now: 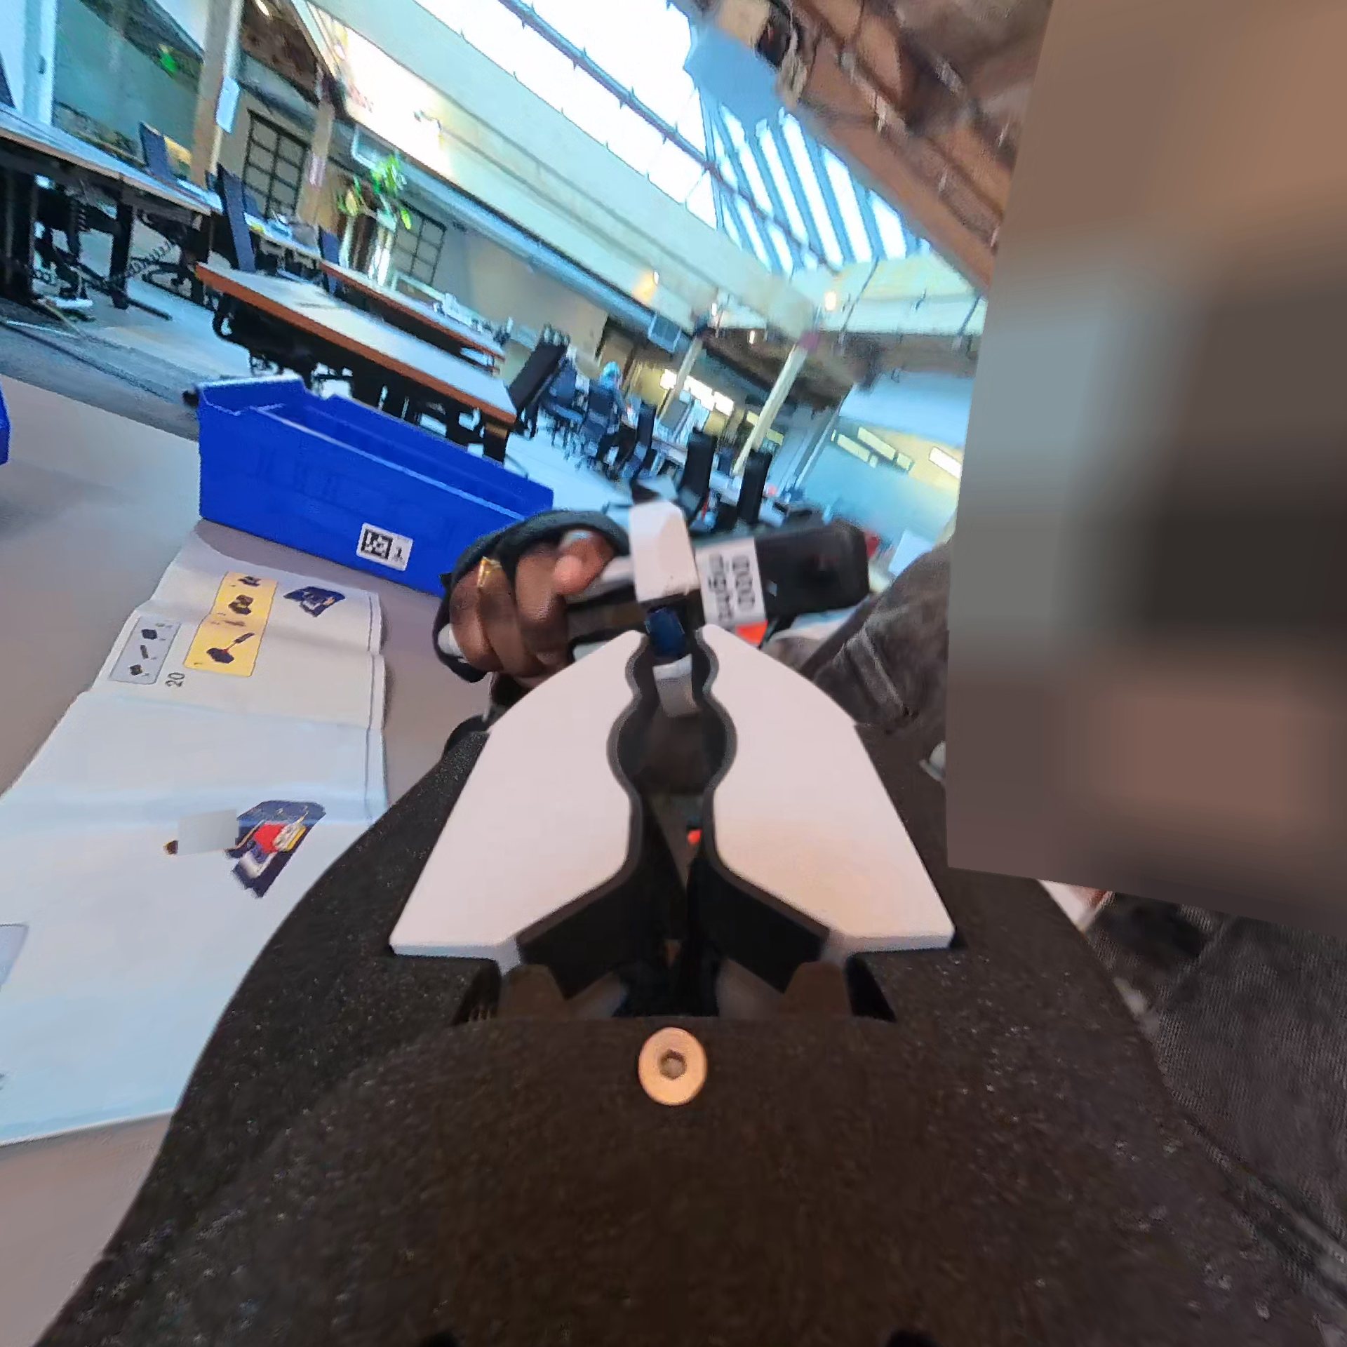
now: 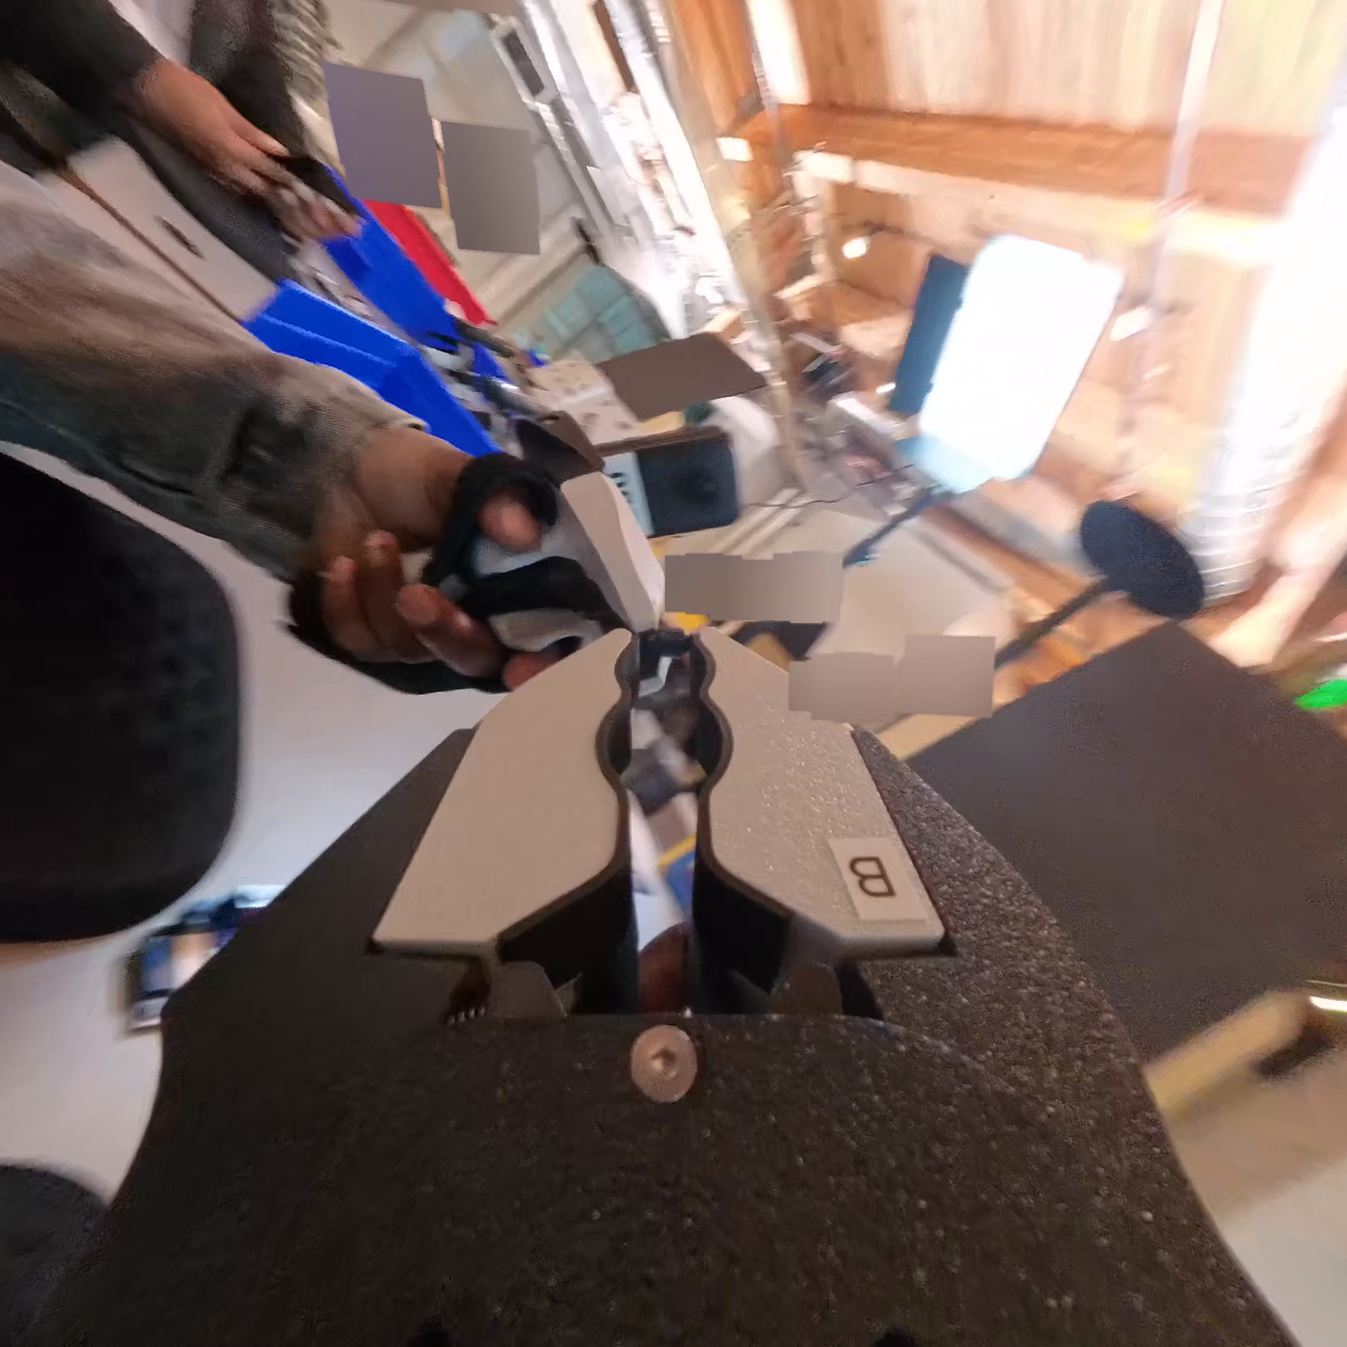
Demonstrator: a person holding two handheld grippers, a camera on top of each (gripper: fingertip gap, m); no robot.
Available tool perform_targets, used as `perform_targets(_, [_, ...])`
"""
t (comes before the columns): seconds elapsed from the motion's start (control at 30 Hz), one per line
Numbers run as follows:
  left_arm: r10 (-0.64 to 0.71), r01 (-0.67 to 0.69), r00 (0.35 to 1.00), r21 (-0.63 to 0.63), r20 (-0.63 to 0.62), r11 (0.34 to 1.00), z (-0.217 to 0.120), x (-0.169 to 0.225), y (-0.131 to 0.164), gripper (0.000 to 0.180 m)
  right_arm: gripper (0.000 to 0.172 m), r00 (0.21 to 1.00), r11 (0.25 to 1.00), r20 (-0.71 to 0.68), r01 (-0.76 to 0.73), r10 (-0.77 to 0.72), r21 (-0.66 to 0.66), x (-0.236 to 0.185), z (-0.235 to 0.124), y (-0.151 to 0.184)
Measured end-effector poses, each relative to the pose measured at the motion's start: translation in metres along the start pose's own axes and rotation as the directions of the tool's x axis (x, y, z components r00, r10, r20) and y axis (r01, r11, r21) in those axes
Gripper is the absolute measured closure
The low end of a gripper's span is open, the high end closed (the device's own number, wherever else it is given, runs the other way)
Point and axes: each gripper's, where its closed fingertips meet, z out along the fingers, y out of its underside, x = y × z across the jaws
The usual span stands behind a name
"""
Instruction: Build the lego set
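Note:
Both grippers meet tip to tip in the air above the table. In the left wrist view my left gripper (image 1: pixel 670 641) is closed on a small dark blue piece (image 1: pixel 667 633), one fingertip on each side of it. The right gripper's white fingers (image 1: pixel 660 554) grip the same piece from above and below, crosswise to mine, with a gloved hand (image 1: pixel 510 612) on its handle. In the right wrist view my right gripper (image 2: pixel 665 645) is closed on the same piece (image 2: pixel 665 641), which looks dark and blurred. The left gripper's white finger (image 2: pixel 612 554) comes in from the upper left.
A blue bin (image 1: pixel 350 466) stands on the grey table (image 1: pixel 73 510) beyond an unfolded instruction sheet (image 1: pixel 219 692). In the right wrist view there are more blue bins (image 2: pixel 350 321), a red bin (image 2: pixel 423 240), another person's hand (image 2: pixel 219 138) and a black mat (image 2: pixel 1130 802).

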Motion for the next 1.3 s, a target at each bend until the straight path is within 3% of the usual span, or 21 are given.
perform_targets(0.07, [0.107, -0.106, 0.994, -0.088, 0.005, 0.991, -0.003, 0.0, 0.01, 0.18, 0.153, 0.951, 0.966, 0.172, -0.251, 0.258, -0.064, -0.012, 0.0, 0.012])
perform_targets(0.13, [0.29, -0.258, 0.946, -0.203, 0.144, 0.945, -0.01, -0.019, 0.018, 0.18, 0.153, 0.755, 0.818, 0.315, -0.547, 0.574, -0.179, -0.023, -0.007, 0.025])
perform_targets(0.2, [0.436, -0.36, 0.88, -0.333, 0.19, 0.872, -0.015, -0.03, 0.027, 0.18, 0.158, 0.596, 0.667, 0.318, -0.717, 0.737, -0.204, -0.018, -0.009, 0.03])
perform_targets(0.23, [0.458, -0.378, 0.866, -0.334, 0.202, 0.863, -0.013, -0.031, 0.027, 0.18, 0.168, 0.571, 0.641, 0.315, -0.741, 0.758, -0.2, -0.017, -0.009, 0.032])
perform_targets(0.33, [0.383, -0.272, 0.864, -0.338, 0.327, 0.901, -0.017, -0.056, 0.029, 0.18, 0.172, 0.674, 0.703, 0.206, -0.654, 0.709, -0.28, -0.023, -0.006, 0.062])
perform_targets(0.47, [0.399, -0.229, 0.784, -0.376, 0.475, 0.898, -0.042, -0.088, 0.027, 0.178, 0.172, 0.698, 0.672, 0.139, -0.587, 0.703, -0.452, -0.03, -0.017, 0.1])
perform_targets(0.53, [0.395, -0.259, 0.733, -0.309, 0.554, 0.915, -0.054, -0.095, 0.011, 0.169, 0.169, 0.726, 0.66, 0.08, -0.567, 0.683, -0.493, -0.014, -0.028, 0.11])
perform_targets(0.57, [0.38, -0.283, 0.702, -0.254, 0.602, 0.925, -0.061, -0.099, 0.0, 0.162, 0.158, 0.738, 0.644, 0.044, -0.556, 0.673, -0.526, -0.005, -0.038, 0.118])
perform_targets(0.63, [0.333, -0.324, 0.662, -0.145, 0.671, 0.935, -0.075, -0.104, -0.016, 0.154, 0.151, 0.744, 0.574, -0.05, -0.554, 0.666, -0.603, 0.012, -0.062, 0.14])
perform_targets(0.7, [0.288, -0.333, 0.66, -0.074, 0.694, 0.94, -0.082, -0.107, -0.022, 0.149, 0.152, 0.686, 0.478, -0.11, -0.604, 0.719, -0.638, 0.017, -0.08, 0.154])
perform_targets(0.8, [0.26, -0.297, 0.661, -0.073, 0.704, 0.952, -0.085, -0.116, -0.016, 0.149, 0.154, 0.56, 0.371, -0.044, -0.604, 0.827, -0.706, -0.009, -0.078, 0.152])
perform_targets(0.97, [0.252, -0.289, 0.605, -0.087, 0.756, 0.954, -0.096, -0.132, -0.008, 0.151, 0.159, 0.509, 0.365, 0.142, -0.372, 0.849, -0.853, -0.059, -0.052, 0.149])
perform_targets(1.1, [0.191, -0.273, 0.638, -0.014, 0.746, 0.962, -0.1, -0.133, -0.009, 0.152, 0.158, 0.497, 0.508, 0.352, -0.218, 0.793, -0.834, -0.076, -0.031, 0.142])
perform_targets(1.17, [0.173, -0.265, 0.637, 0.003, 0.751, 0.964, -0.104, -0.134, -0.01, 0.153, 0.159, 0.52, 0.554, 0.398, -0.184, 0.756, -0.812, -0.078, -0.022, 0.144])
perform_targets(1.3, [0.179, -0.272, 0.631, 0.0, 0.755, 0.962, -0.108, -0.132, -0.013, 0.155, 0.171, 0.522, 0.556, 0.376, -0.242, 0.765, -0.795, -0.078, -0.007, 0.151])
